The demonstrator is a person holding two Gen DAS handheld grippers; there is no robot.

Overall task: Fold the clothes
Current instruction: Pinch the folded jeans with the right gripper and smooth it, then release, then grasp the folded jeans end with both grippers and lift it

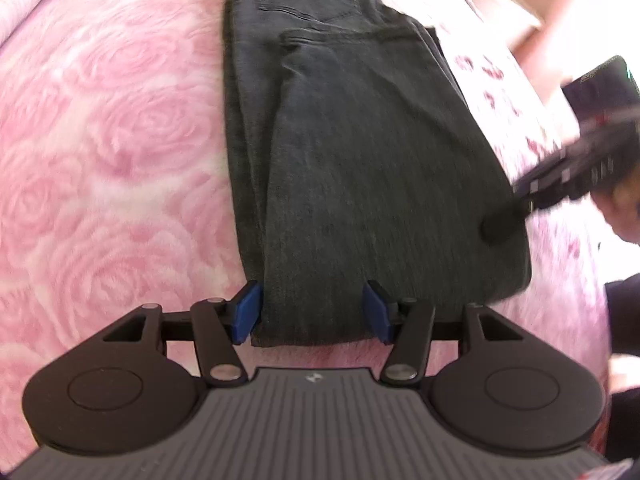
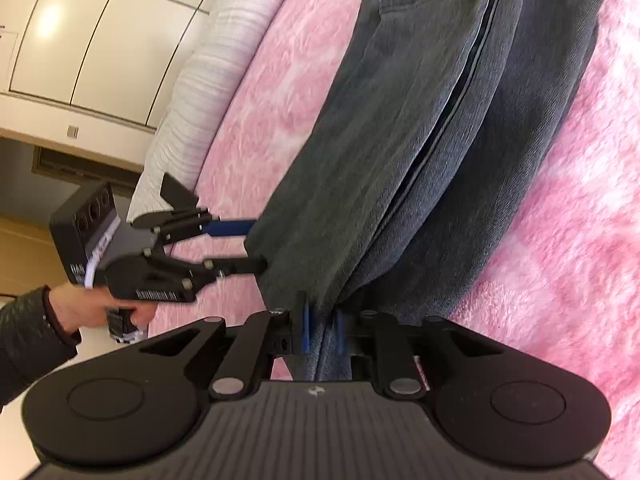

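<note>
Dark grey jeans [image 1: 344, 152] lie folded lengthwise on a pink rose-patterned blanket [image 1: 112, 152]. My left gripper [image 1: 312, 312] is open, its blue pads on either side of the near folded end of the jeans. In the right wrist view the jeans [image 2: 420, 128] stretch away, and my right gripper [image 2: 322, 330] is shut on their near edge, cloth pinched between the blue pads. The left gripper [image 2: 256, 244] shows there at the left, jaws apart at the jeans' end. The right gripper [image 1: 516, 212] shows in the left wrist view at the jeans' right edge.
A white ribbed pillow or duvet [image 2: 208, 80] lies along the blanket's far edge. White cabinet panels [image 2: 80, 40] stand beyond. A person's hand in a dark sleeve [image 2: 60, 316] holds the left gripper. A floral pink sheet [image 1: 512, 92] lies right of the jeans.
</note>
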